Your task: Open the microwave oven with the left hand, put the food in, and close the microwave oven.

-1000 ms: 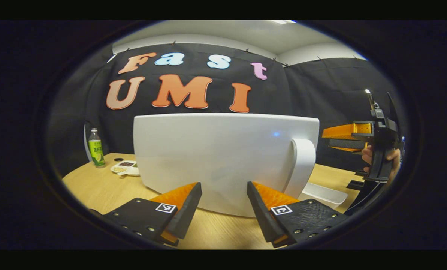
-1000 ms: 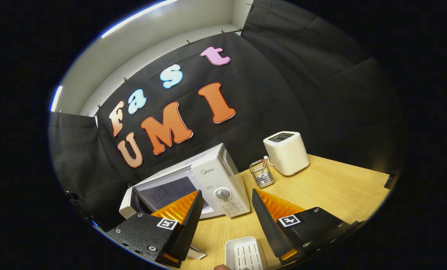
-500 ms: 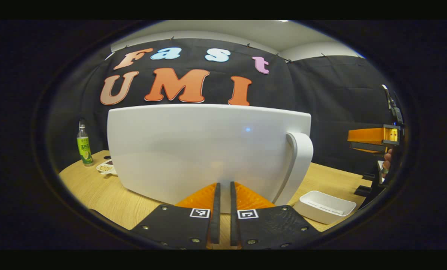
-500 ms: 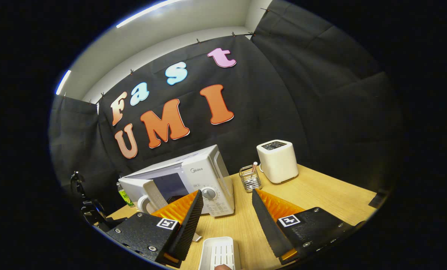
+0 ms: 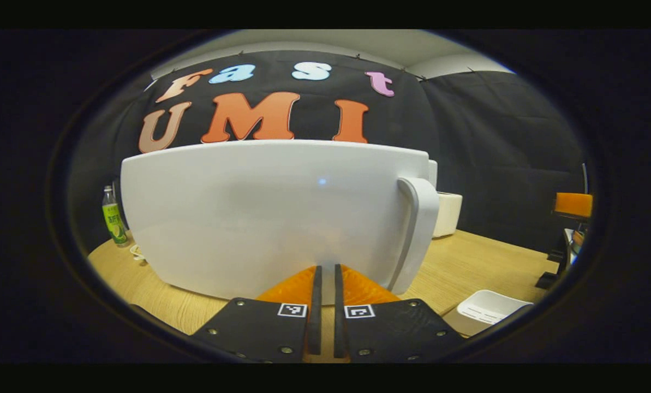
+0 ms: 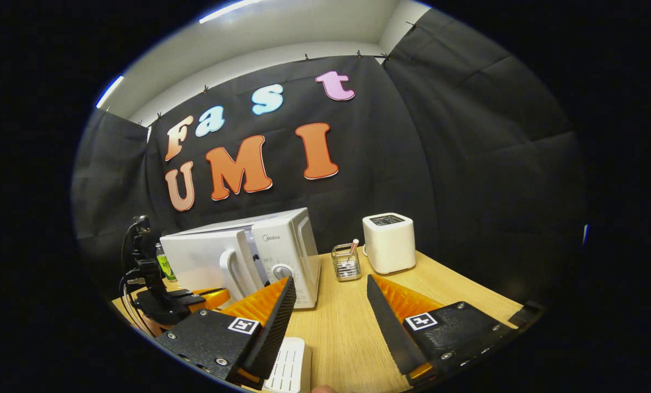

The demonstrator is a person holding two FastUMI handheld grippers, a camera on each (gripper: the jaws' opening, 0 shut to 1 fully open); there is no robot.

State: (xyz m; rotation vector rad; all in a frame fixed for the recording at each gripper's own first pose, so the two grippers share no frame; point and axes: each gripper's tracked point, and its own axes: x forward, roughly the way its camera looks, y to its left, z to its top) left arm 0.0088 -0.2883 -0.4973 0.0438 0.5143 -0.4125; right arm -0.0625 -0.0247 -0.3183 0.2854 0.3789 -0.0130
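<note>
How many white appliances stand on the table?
2. The microwave oven stands at the left of the table; the toaster stands further right, near the black cloth wall. Others may be hidden behind the microwave oven.

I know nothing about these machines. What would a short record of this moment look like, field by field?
Left gripper: fingers together, nothing held, tips at the microwave door
Right gripper: open, nothing held, above the table
Microwave oven: door almost shut, handle beside the control panel
White tray: on the table, near the right gripper
Toaster: right of the microwave, wire holder between them
Green bottle: left of the microwave
</note>
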